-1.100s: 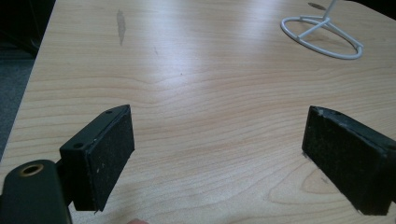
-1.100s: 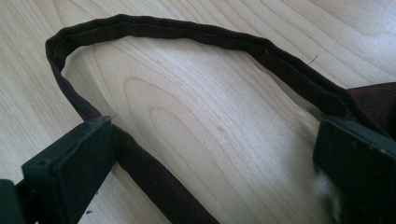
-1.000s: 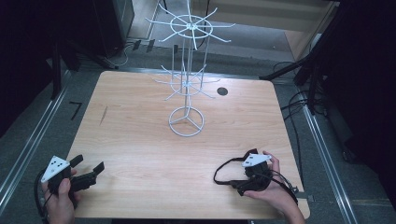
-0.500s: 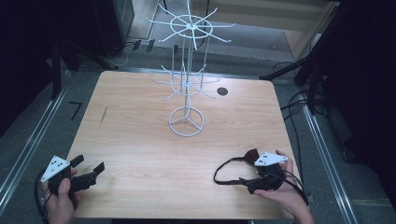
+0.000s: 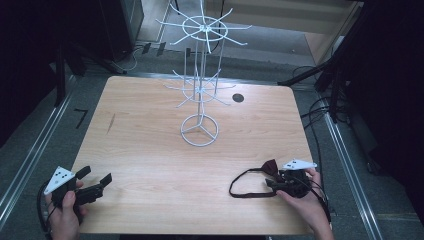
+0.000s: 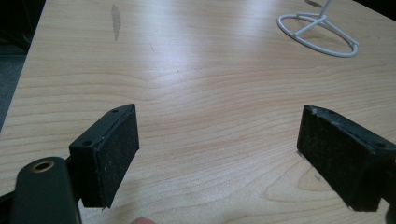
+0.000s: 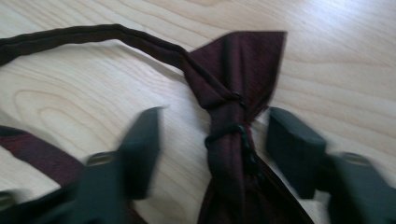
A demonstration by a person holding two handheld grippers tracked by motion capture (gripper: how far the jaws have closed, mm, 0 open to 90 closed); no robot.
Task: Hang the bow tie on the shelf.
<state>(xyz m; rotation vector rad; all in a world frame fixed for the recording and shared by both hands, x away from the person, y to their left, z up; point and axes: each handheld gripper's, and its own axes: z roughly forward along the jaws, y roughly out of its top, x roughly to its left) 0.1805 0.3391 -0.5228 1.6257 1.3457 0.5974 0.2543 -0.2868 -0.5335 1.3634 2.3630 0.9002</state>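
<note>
A dark maroon bow tie lies with its strap looped on the wooden table near the front right corner. My right gripper lies low over it, pointing left. In the right gripper view the bow tie has its knot between the two black jaws of my right gripper. The jaws have just been closing, and a gap still shows on each side of the knot. My left gripper rests at the front left, its jaws wide apart. Nothing but bare wood sits between the pads of my left gripper.
A white wire display stand with hooked arms rises from the table's middle back; its ring base is far ahead of the left jaws. A small dark round hole marks the tabletop behind it. Cables and dark equipment surround the table.
The right hand has shifted to the right along the front edge, and its jaws have narrowed around the bow tie's knot. The left hand and gripper stayed where they were.
</note>
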